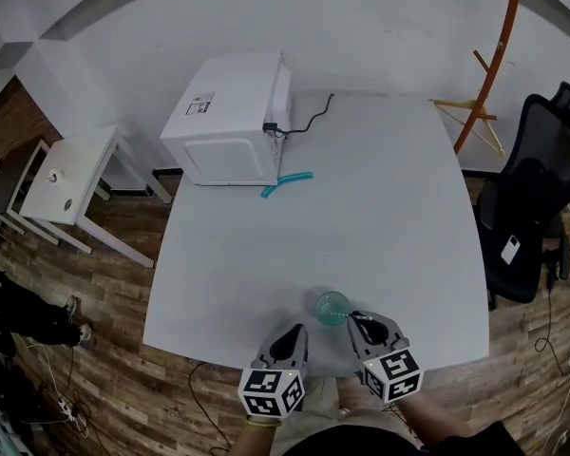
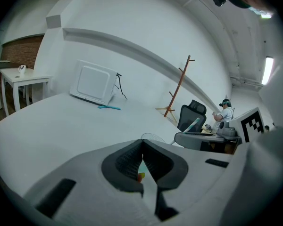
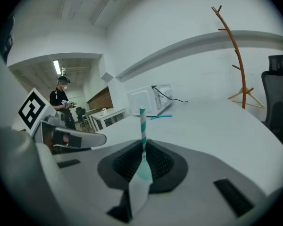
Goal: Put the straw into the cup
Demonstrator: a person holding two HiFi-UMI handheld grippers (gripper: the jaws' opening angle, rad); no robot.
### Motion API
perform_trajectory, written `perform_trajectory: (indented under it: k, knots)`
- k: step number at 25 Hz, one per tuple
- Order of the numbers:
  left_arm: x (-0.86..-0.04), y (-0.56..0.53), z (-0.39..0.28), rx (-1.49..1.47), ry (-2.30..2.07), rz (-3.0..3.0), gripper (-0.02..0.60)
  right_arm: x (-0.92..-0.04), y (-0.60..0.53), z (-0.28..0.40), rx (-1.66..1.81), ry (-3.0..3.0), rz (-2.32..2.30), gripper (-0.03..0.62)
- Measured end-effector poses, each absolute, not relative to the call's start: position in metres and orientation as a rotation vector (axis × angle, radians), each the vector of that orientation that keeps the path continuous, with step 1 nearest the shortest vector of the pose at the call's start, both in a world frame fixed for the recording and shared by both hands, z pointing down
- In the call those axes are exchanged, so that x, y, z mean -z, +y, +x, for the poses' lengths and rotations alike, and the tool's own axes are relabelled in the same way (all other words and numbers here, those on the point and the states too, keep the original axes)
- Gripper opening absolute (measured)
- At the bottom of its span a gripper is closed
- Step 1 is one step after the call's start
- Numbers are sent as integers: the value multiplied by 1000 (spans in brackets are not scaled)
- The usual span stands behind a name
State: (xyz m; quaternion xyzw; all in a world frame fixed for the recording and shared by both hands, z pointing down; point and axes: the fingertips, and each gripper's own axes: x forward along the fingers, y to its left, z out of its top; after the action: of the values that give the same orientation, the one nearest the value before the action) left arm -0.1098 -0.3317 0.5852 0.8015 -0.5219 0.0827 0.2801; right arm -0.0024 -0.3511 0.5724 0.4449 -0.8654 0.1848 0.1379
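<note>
White worktop (image 1: 380, 217) on wood-plank floor (image 1: 104, 283); plain white walls (image 1: 380, 27); small white side table (image 1: 71, 169) at left; black office chair (image 1: 541, 188) and orange coat stand (image 1: 499, 55) at right.

A teal-and-white striped paper straw (image 3: 142, 124) stands pinched between the jaws of the right gripper (image 3: 143, 147), its lower part clamped and its upper length rising straight and free above them. From the left gripper view it leans at a tilt. The clear, faintly green-tinted round cup (image 1: 332, 307) stands upright, mouth open upward, on the white table (image 1: 380, 217) close to its near edge. The straw is just beside the cup; whether its end reaches over the rim cannot be told.
</note>
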Motion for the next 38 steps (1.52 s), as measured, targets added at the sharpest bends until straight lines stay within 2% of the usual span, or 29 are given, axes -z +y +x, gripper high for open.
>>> perform_trajectory:
  k: [16,19,21,38]
  knots:
    - [-595,-326,-102,-259,-1395,2151,18,-589,-349,-5,-597,-2504,1243,45]
    - [-595,-324,-98,-257,-1393,2154,18,-588,-346,-5,-619,-2523,1227,112]
    - [-595,-321,-97,-259,-1394,2157,18,-587,-344,-5,-622,-2532,1231,127]
    - [-577,-285,-81,-229,-1411,2183,18,-555,-300,17,-582,-2571,1291,130]
